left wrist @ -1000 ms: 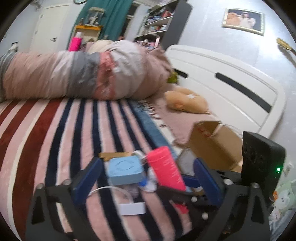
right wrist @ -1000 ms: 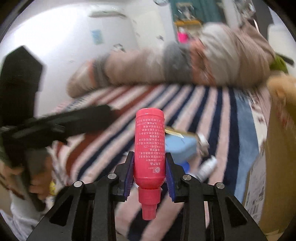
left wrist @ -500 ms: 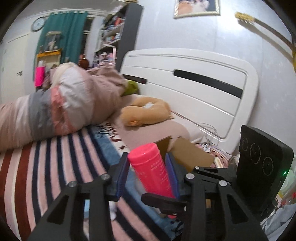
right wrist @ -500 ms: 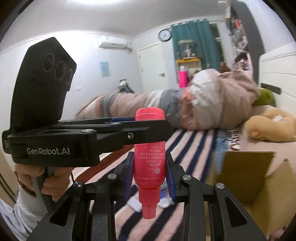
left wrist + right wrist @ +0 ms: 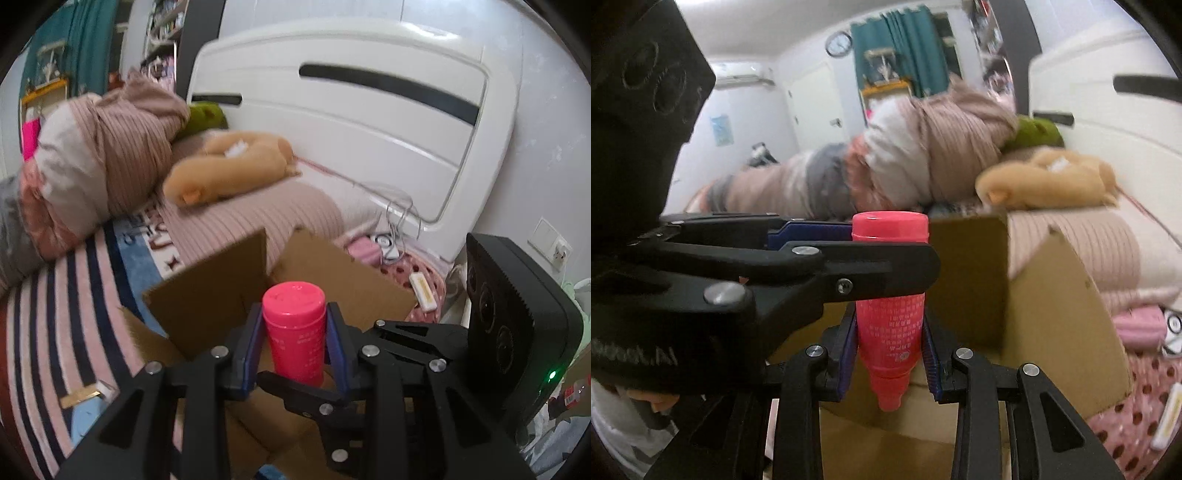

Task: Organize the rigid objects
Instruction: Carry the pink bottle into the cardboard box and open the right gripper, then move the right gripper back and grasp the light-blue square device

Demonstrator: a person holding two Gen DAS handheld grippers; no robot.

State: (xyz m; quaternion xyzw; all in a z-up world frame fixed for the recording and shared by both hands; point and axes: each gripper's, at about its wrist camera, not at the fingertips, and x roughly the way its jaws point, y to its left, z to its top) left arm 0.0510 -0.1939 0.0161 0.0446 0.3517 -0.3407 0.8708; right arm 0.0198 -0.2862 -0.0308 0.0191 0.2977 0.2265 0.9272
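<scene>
Bottle (image 5: pixel 294 332) and box (image 5: pixel 207 295) now fill the left wrist view, where a second ago the striped bedspread (image 5: pixel 55 332) with its little pile of loose things lay under this claw. The left claw (image 5: pixel 294 343) has closed since then: its blue pads (image 5: pixel 253 347) press both sides of the pink bottle near its flat base, and it was wide open and empty before. The right claw's black fingers cross below, also on the bottle. Behind the bottle stand the raised flaps of the brown box, so the pair has swung away from the pile toward the headboard (image 5: pixel 369 122) and the tan plush toy (image 5: pixel 229 173).

Seen from the right wrist, the bottle (image 5: pixel 890 325) hangs nozzle down between the right claw's (image 5: pixel 890 347) pads (image 5: pixel 931 354), gripped at the shoulder as it was a second ago. The left claw (image 5: pixel 849 266) reaches in from the left and clamps the bottle higher up, just under the base; half a second ago it was already alongside. The box (image 5: pixel 1052 295) sits close behind and below, its open mouth partly hidden by the tools.

Both claws share one bottle over the box, which I judge to be either a handover or a two-handed carry; the next step is probably a release into the box, with one claw letting go first so the bottle does not twist.
</scene>
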